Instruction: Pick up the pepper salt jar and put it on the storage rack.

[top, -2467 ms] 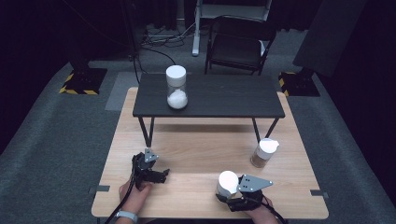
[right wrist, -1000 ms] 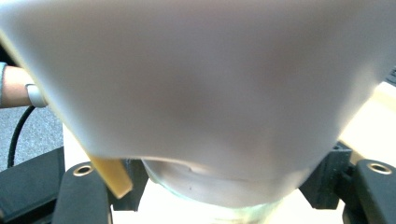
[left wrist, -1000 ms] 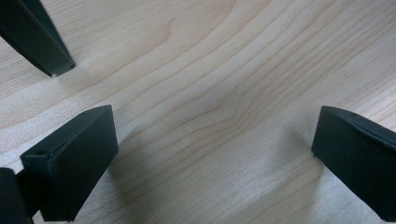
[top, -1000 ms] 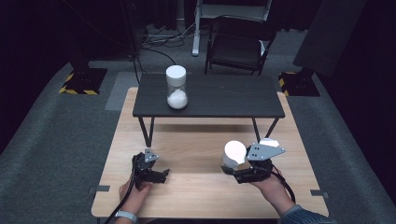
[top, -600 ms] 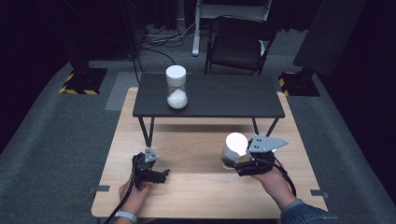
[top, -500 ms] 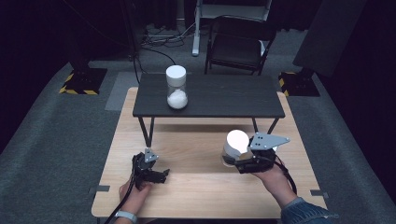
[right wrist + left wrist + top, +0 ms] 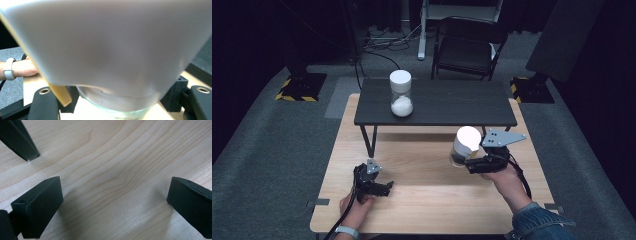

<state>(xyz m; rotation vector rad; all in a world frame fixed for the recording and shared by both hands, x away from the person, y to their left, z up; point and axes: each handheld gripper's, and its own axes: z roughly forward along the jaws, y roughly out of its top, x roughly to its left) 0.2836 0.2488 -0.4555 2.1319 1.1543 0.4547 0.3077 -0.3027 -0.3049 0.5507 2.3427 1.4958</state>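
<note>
The right gripper [image 7: 468, 162] was clamped on a white-capped jar [image 7: 464, 146], holding it off the wooden table [image 7: 422, 210], in front of the black shelf [image 7: 447, 102] near its right end. The left gripper [image 7: 379, 187] rested on that table well left of the jar, its jaws spread wide around nothing.

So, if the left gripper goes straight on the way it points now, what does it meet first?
Most likely the wooden table itself. In the left gripper view the open jaws of the left gripper look down onto bare wood grain at close range, with nothing between them. How near the surface is I cannot judge exactly.
</note>
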